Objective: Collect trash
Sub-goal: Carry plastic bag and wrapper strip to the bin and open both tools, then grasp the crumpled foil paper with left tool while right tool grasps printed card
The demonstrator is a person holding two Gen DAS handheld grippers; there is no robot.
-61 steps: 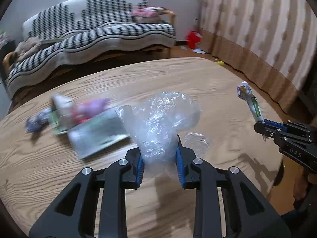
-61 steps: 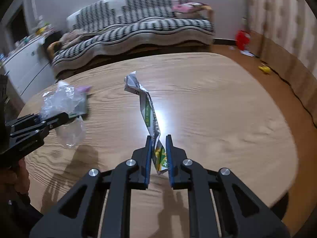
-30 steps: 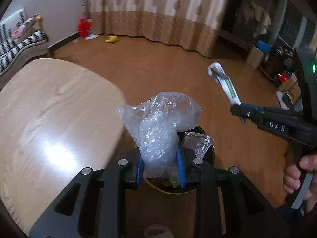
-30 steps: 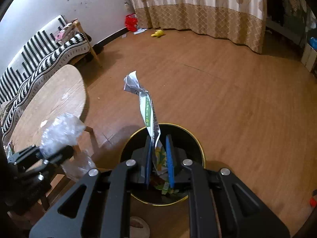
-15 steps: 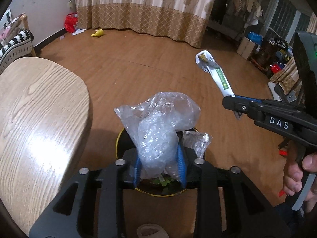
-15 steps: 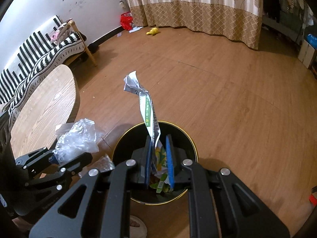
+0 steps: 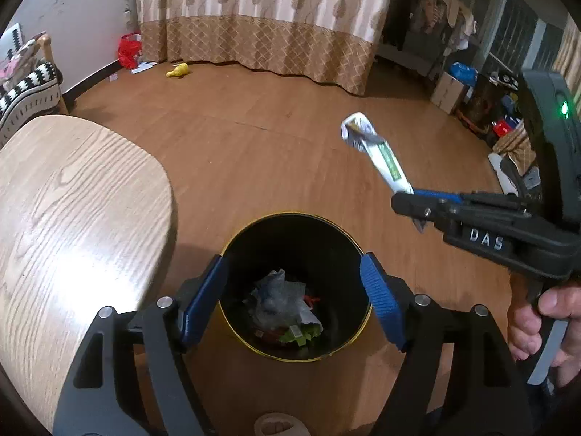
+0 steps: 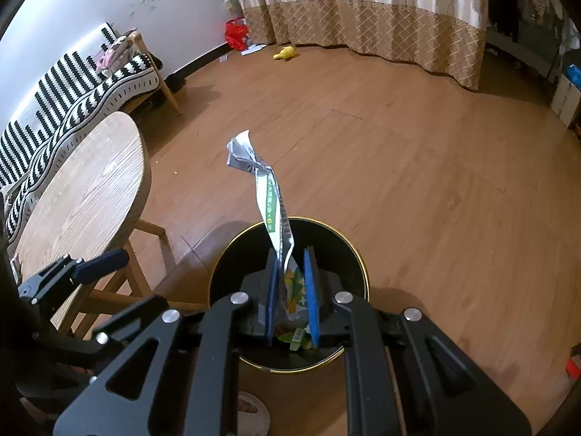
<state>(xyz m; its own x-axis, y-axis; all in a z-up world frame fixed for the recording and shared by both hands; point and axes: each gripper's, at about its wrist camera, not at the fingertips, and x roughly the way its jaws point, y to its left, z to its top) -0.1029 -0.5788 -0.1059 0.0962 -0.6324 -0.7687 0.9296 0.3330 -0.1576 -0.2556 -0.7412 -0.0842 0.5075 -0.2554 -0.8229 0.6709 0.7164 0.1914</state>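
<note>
A black bin with a gold rim (image 7: 290, 218) stands on the floor beside the table; it also shows in the right wrist view (image 8: 348, 247). My left gripper (image 7: 292, 298) hangs open and empty right above it. The clear plastic bag (image 7: 281, 299) lies inside on other trash. My right gripper (image 8: 292, 290) is over the bin, shut on a crumpled white and green wrapper (image 8: 270, 196) that sticks up from the jaws. The wrapper also shows in the left wrist view (image 7: 377, 154), to the right of the bin.
A round wooden table (image 7: 65, 218) stands left of the bin, its legs (image 8: 145, 247) close to the rim. A striped sofa (image 8: 83, 76) is by the wall. Curtains (image 7: 261, 18), a yellow toy (image 7: 178, 69), a red bag (image 7: 129, 51) and boxes (image 7: 448, 92) line the room's edges.
My left gripper has opened and the clear plastic bag has dropped into the bin. My right gripper holds the wrapper over the bin as before.
</note>
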